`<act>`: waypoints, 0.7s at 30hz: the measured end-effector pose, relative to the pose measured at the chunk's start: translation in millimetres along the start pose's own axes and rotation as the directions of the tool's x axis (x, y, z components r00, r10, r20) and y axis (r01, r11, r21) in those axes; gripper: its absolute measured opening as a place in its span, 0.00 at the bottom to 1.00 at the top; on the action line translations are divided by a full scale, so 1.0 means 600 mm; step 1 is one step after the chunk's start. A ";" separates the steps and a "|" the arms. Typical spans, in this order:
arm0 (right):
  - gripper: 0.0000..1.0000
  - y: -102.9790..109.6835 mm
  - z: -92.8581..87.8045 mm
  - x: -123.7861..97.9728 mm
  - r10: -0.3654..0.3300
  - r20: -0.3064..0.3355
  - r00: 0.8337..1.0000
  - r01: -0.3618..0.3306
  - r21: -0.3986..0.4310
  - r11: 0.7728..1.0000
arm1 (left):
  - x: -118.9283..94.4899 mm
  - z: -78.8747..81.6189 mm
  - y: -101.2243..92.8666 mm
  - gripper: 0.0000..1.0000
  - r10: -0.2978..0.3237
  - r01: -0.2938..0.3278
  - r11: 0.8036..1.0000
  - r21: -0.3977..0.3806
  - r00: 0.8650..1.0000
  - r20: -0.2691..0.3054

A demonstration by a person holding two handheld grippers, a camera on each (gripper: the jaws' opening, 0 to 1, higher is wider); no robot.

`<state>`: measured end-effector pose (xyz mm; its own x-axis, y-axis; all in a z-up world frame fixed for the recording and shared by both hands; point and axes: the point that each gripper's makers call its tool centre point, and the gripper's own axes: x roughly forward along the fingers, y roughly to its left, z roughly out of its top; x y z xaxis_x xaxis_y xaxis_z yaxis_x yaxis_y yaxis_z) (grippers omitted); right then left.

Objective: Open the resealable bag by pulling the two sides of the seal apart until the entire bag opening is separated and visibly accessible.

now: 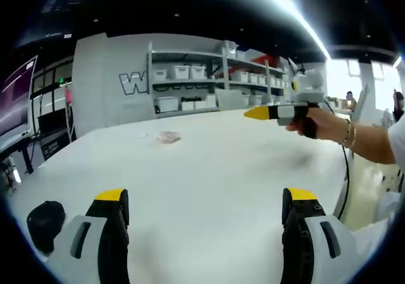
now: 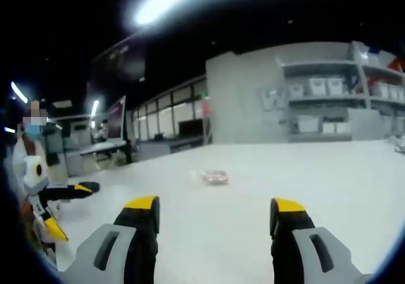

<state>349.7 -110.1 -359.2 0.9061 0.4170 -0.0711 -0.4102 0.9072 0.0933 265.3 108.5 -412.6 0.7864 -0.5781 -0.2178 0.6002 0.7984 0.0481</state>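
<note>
Bag (image 1: 168,137) — small, flat, pale with reddish contents; lies on the white table (image 1: 209,189), well ahead of both grippers, untouched, seal too small to read.
Left gripper (image 1: 205,202) — fingers spread wide, nothing between them, above the near table.
Right gripper (image 2: 214,209) — fingers likewise spread, empty; bag (image 2: 214,177) ahead, slightly left of centre.
Dark object (image 1: 44,221) — near table edge.
Shelves (image 1: 215,81) — bins, background.
Risk: thin flat bag on a smooth top — a one-sided pinch may slide it or grab both seal lips together.
</note>
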 end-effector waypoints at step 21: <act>0.71 -0.020 -0.014 -0.087 -0.042 0.027 0.999 0.042 0.014 0.999 | 0.000 -0.002 -0.006 1.00 -0.009 0.009 1.000 0.003 1.000 -0.004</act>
<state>306.2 -142.3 -364.6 0.9250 0.3769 -0.0480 -0.3706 0.9229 0.1045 262.5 105.8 -414.0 0.7804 -0.5844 -0.2225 0.6076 0.7928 0.0487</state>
